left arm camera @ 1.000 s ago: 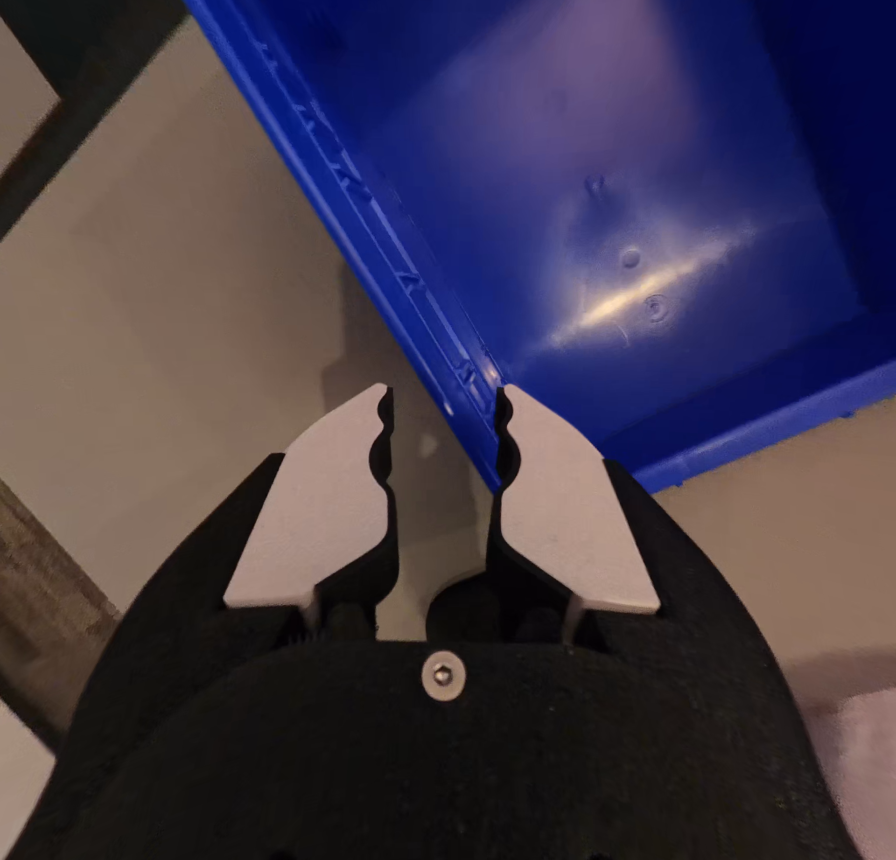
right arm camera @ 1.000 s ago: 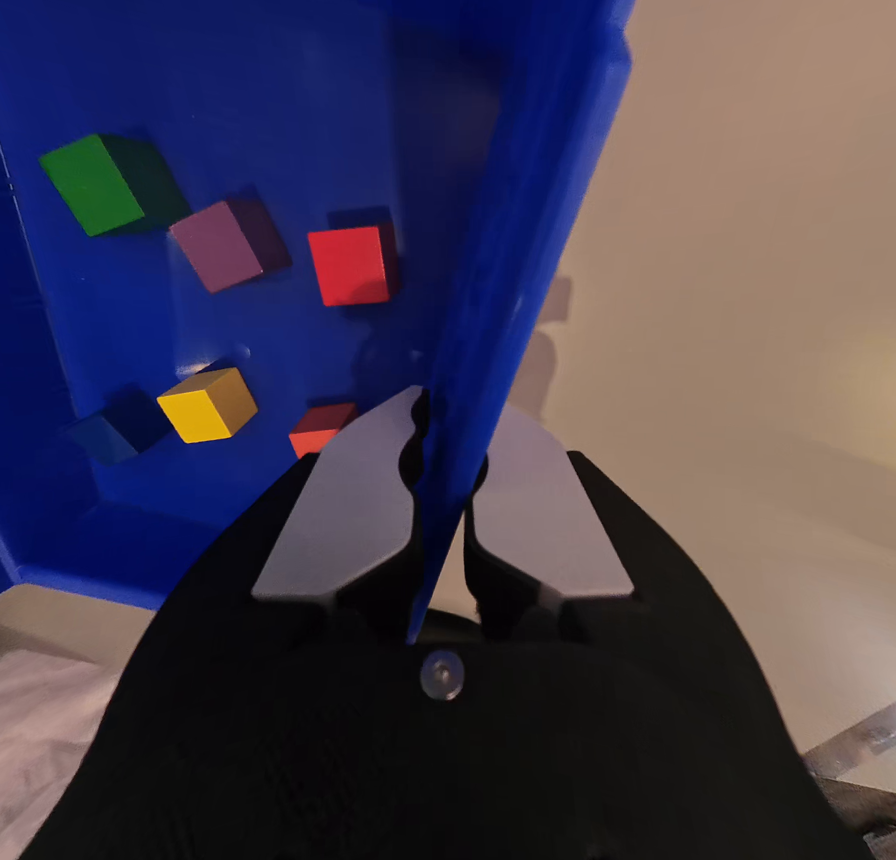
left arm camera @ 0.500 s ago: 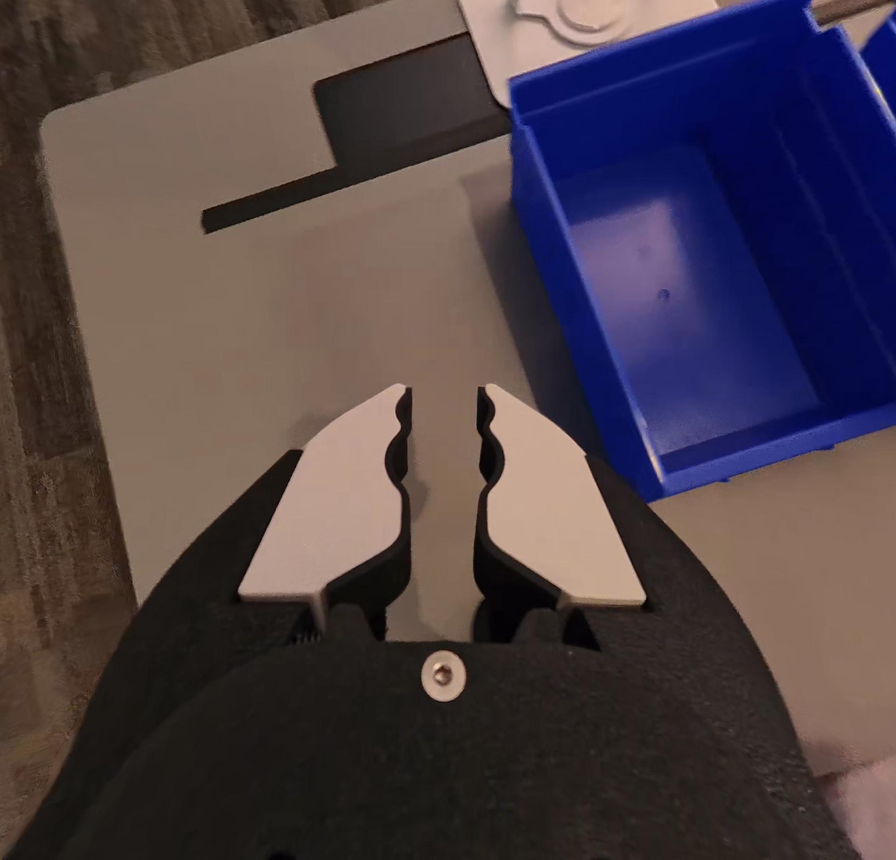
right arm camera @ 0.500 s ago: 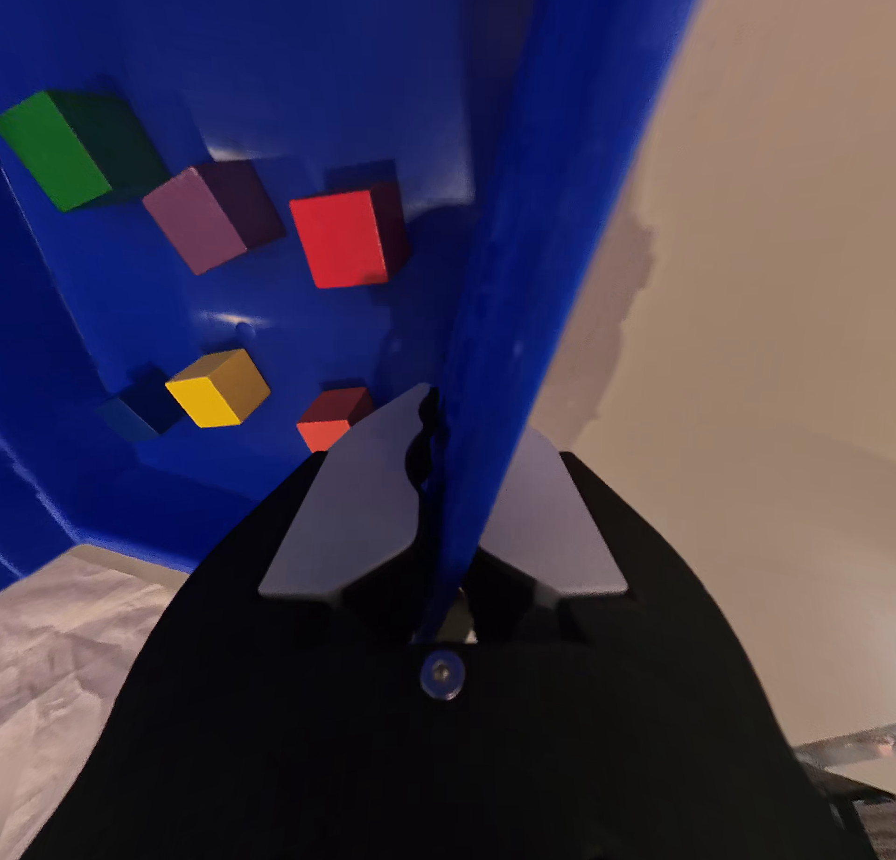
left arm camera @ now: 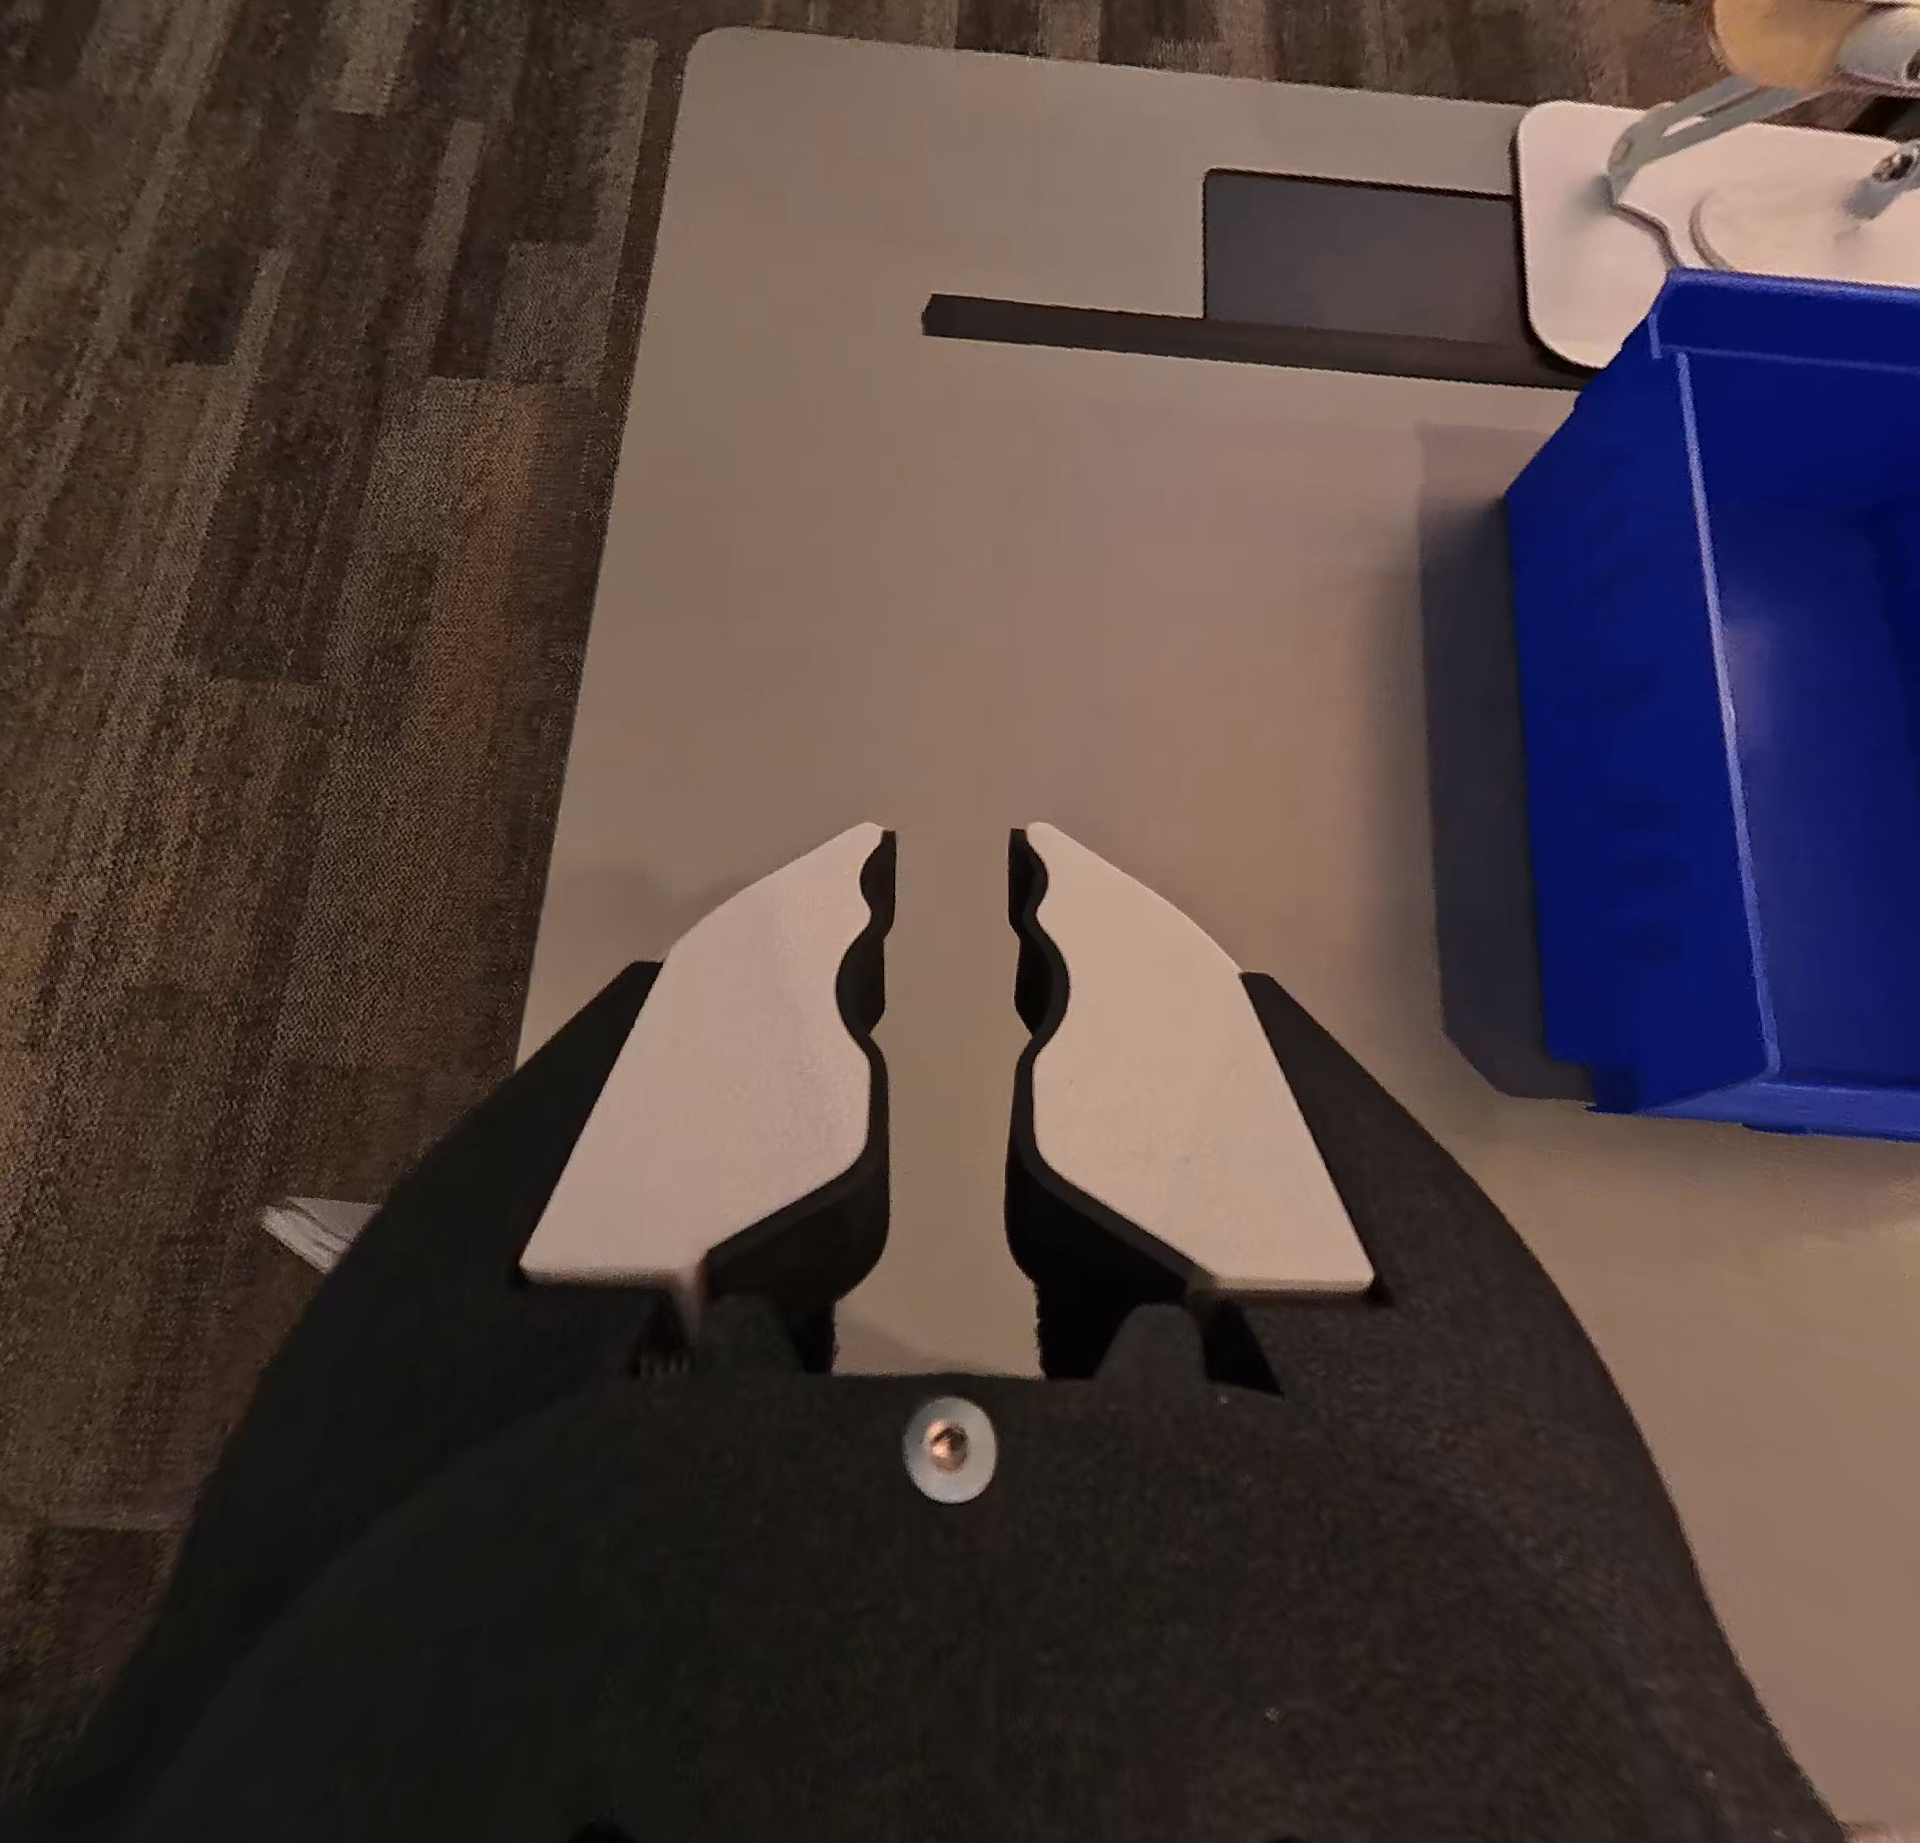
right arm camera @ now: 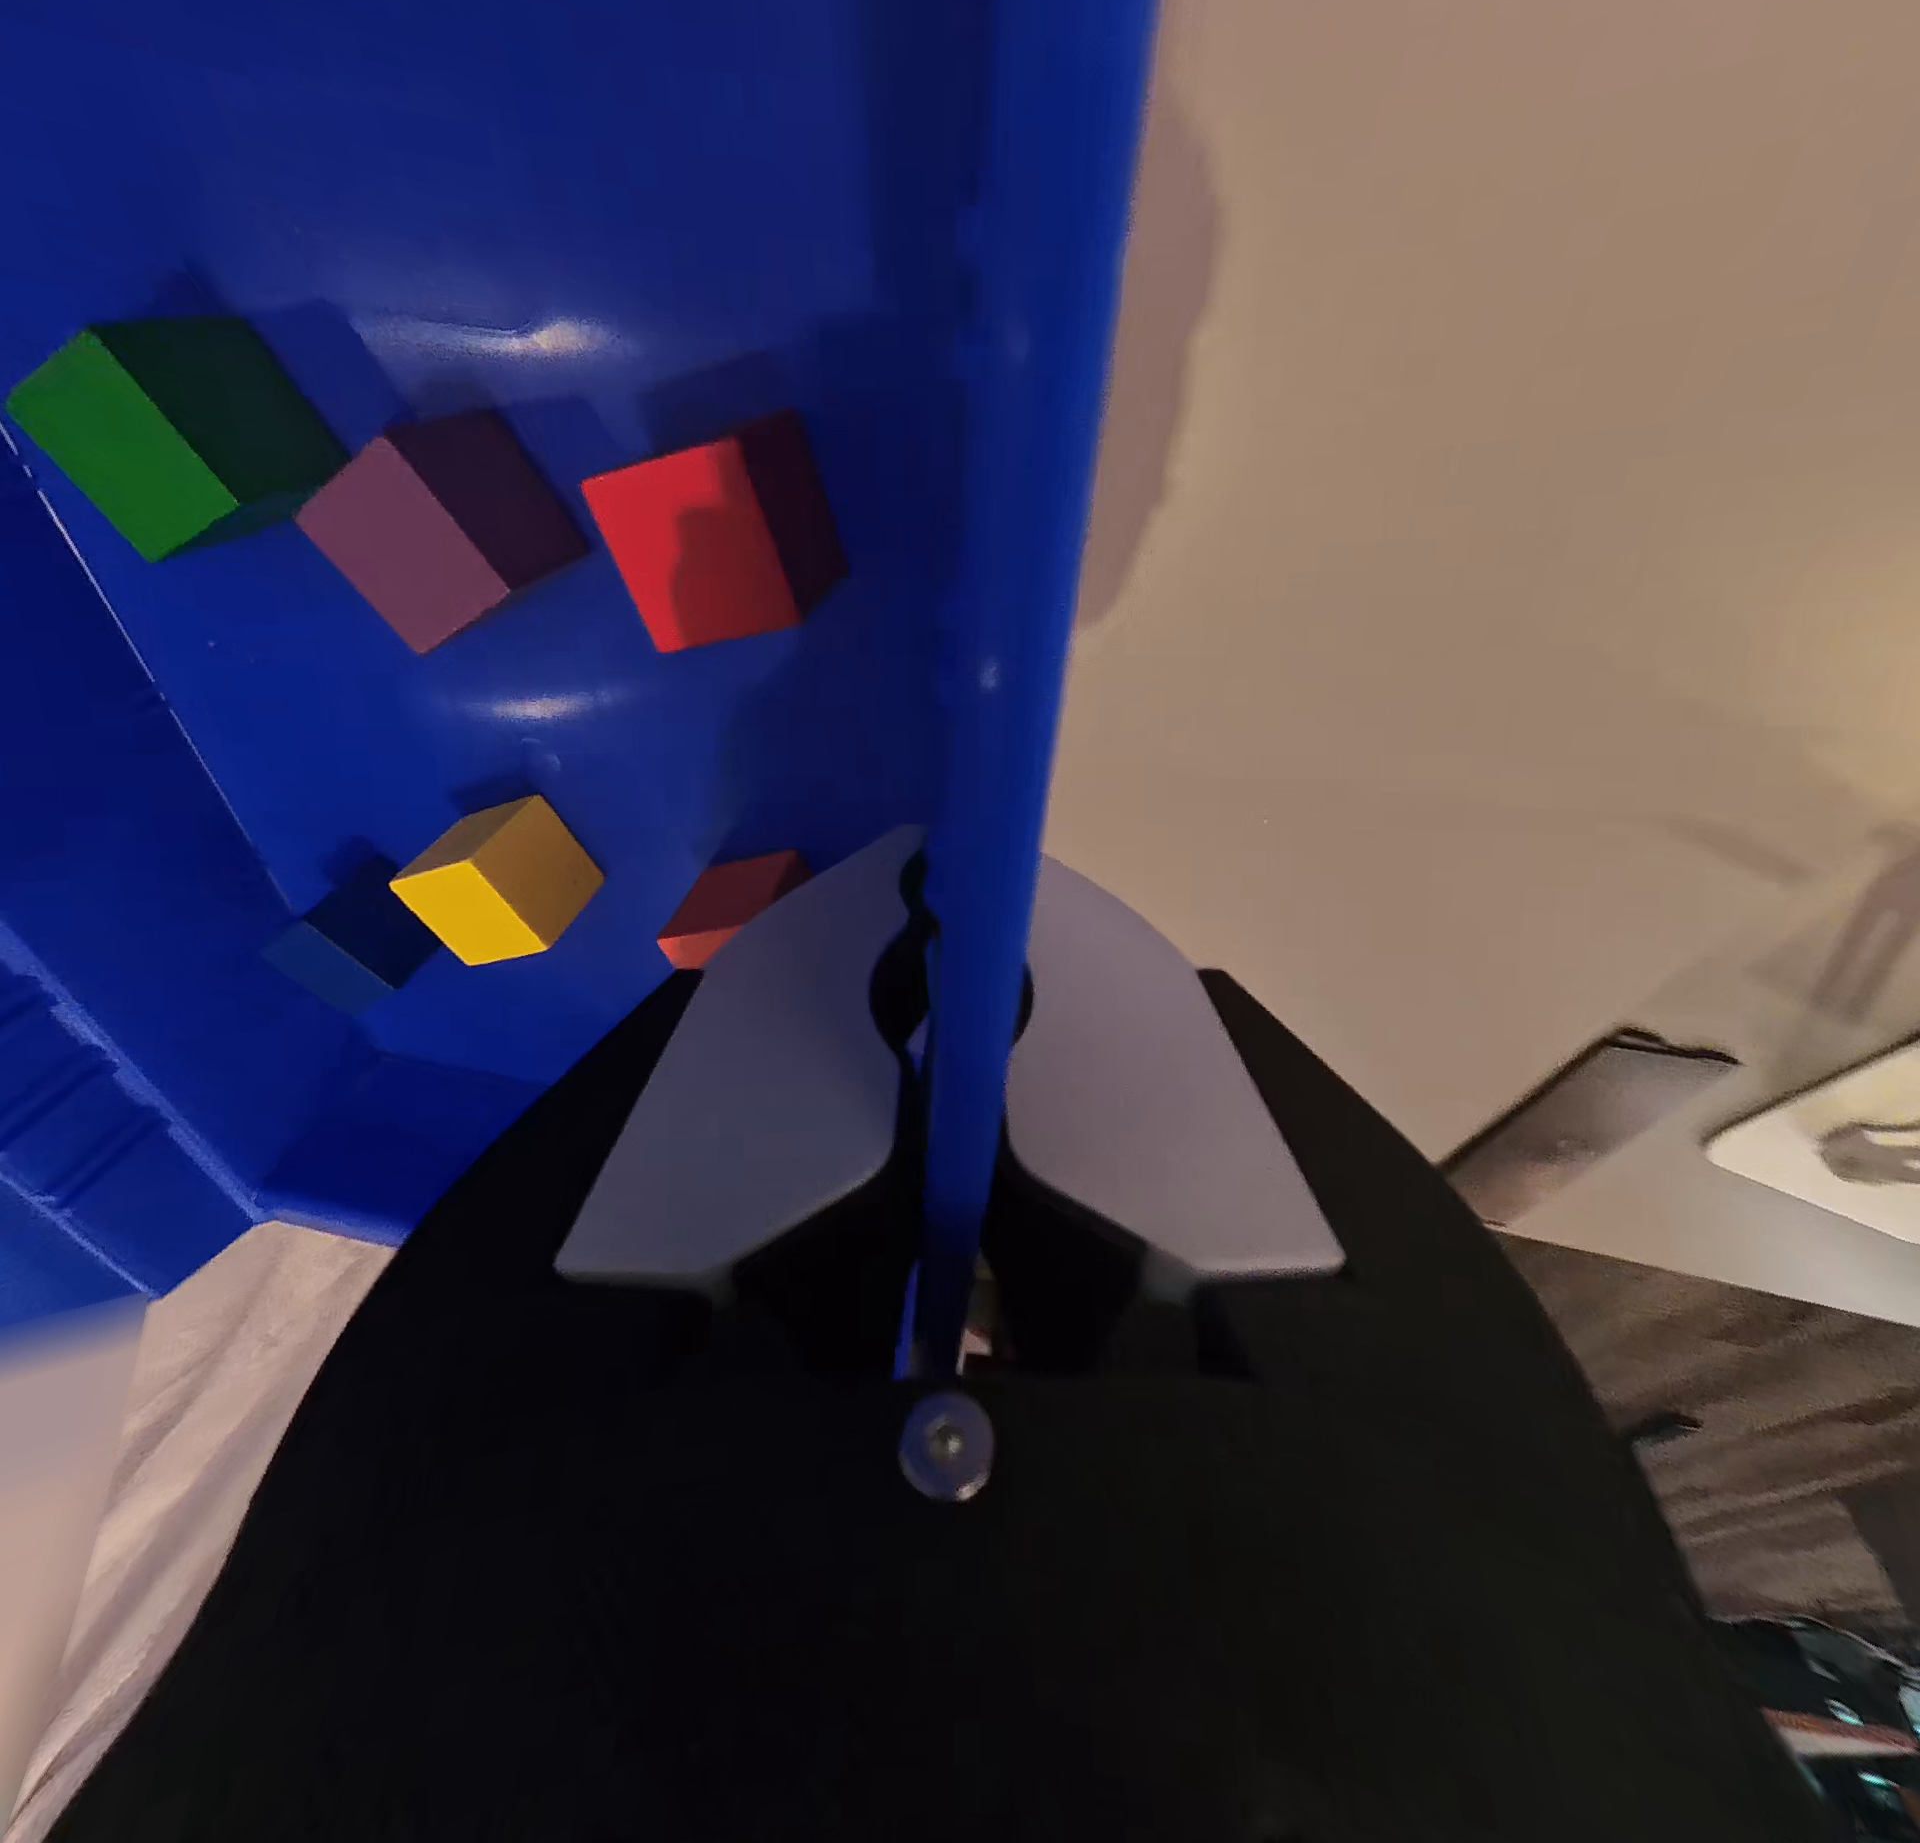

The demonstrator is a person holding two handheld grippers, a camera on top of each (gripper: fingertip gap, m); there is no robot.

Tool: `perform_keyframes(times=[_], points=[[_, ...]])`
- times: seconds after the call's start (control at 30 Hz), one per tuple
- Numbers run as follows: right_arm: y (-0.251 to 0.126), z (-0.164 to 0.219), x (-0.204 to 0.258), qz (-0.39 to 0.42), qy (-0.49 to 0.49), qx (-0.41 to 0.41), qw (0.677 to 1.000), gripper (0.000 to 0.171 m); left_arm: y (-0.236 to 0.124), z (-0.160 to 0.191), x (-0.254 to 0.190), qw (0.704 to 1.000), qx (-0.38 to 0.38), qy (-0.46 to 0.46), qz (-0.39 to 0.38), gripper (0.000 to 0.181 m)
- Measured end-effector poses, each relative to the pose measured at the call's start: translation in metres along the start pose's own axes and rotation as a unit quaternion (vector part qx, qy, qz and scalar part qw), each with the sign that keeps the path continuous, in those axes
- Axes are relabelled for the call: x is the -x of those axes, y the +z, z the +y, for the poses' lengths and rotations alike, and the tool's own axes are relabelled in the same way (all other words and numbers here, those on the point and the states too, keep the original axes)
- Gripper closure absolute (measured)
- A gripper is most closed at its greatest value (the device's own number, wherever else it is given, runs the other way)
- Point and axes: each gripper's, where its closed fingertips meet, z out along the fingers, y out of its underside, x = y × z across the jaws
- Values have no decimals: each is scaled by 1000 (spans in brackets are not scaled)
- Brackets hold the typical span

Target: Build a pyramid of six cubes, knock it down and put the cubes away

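Six cubes [right arm camera: 717, 536] in my blue bin [right arm camera: 644, 183]: green, purple, red, yellow, blue, orange. My right claw [right arm camera: 971, 848] clamps its wall; left claw [left arm camera: 948, 837] parted, empty, above the surface [left arm camera: 1039, 567].

Your left gripper [left arm camera: 945, 837]: jaws parted, narrow gap between grey fingers [left arm camera: 748, 1055], nothing between them, nothing touching pads. Tool points forward and down, held above surface, body level in its own view.

Your right gripper [right arm camera: 971, 858]: jaws closed on thin wall of blue bin [right arm camera: 1039, 443], one finger inside wall, other finger [right arm camera: 1132, 1097] outside. Wall runs deep between fingers, back toward screw at palm. Right tool angled steeply, view tilted.
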Motion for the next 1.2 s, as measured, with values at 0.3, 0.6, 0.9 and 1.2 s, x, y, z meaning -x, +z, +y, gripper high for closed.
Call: perform_keyframes(times=[0.3,0.6,0.9,1.2], points=[[-96,-105,204,7,-146,-45,988,164,-12,10,22,999,-12,-34,-14,161],[-57,-187,449,-67,-278,-49,957,164,-25,29,51,997,-12,-71,-33,160],[39,-218,569,-91,-310,-16,946,164,-51,57,92,985,-29,-155,-65,161],[129,-228,564,-72,-252,13,965,164,-45,46,78,992,-35,-115,-41,163]])
